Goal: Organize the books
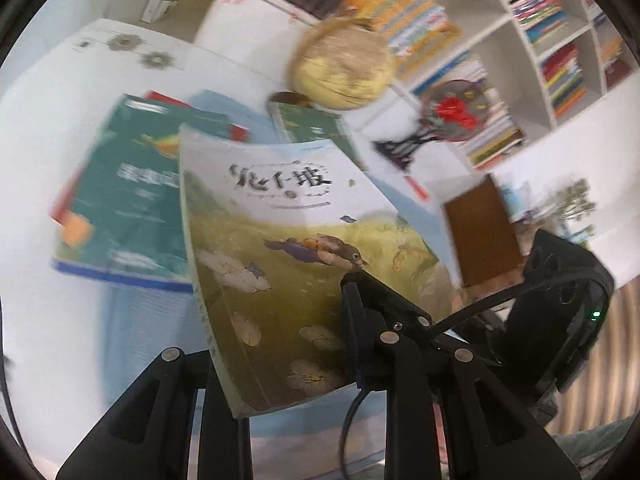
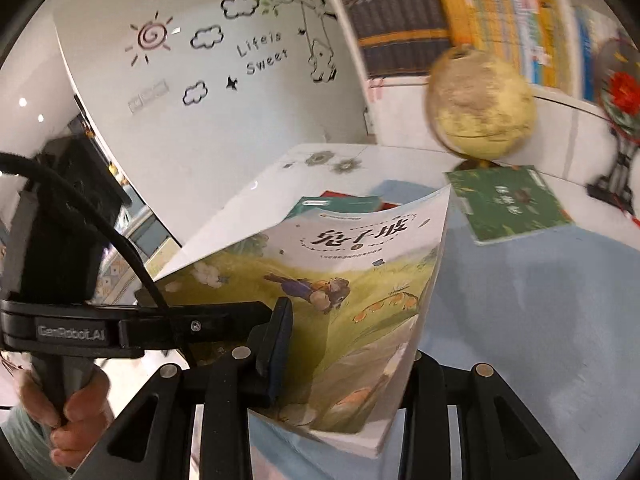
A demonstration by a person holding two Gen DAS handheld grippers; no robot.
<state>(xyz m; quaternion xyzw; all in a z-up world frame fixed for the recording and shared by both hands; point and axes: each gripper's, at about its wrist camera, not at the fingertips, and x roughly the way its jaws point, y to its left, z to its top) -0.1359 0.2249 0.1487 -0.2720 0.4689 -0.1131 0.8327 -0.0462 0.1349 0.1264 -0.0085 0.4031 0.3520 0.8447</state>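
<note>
1. The picture book (image 2: 360,276) carries the title "兔子坡" in dark brush-style characters on a pale upper band; below it a rabbit in a purple coat leaps over a yellow-green meadow with white flowers. A smaller line under the title is too fine to read.
2. It is a soft paperback, glossy, its cover bowed. It is held up in the air, tilted, above the desk (image 2: 540,300), which has a pale blue surface.
3. The left tool (image 1: 280,356) is closed on the book's lower part, one finger on each side.
4. The right tool (image 2: 340,376) also grips the same book from its own side, jaws closed on the lower edge near the spine. In the left view its black body (image 1: 560,304) shows a small green light.
5. In the right view the left tool's arm bears the label "GenRobot.AI" (image 2: 72,334), and a hand (image 2: 68,412) grips its handle.
6. A green book (image 2: 508,204) lies flat on the desk beside the foot of a yellowish globe (image 2: 480,108); its white title is blurred.
7. A larger green book (image 1: 128,192) lies on a stack farther left, over red-edged ones.
8. The wall (image 2: 224,152) carries decals: a sun, clouds, and "Life is Sweet" (image 2: 264,54).
9. White shelves (image 1: 516,32) hold tight rows of bright spines, and a round fan with a red flower (image 1: 456,110) stands on a dark stand.
</note>
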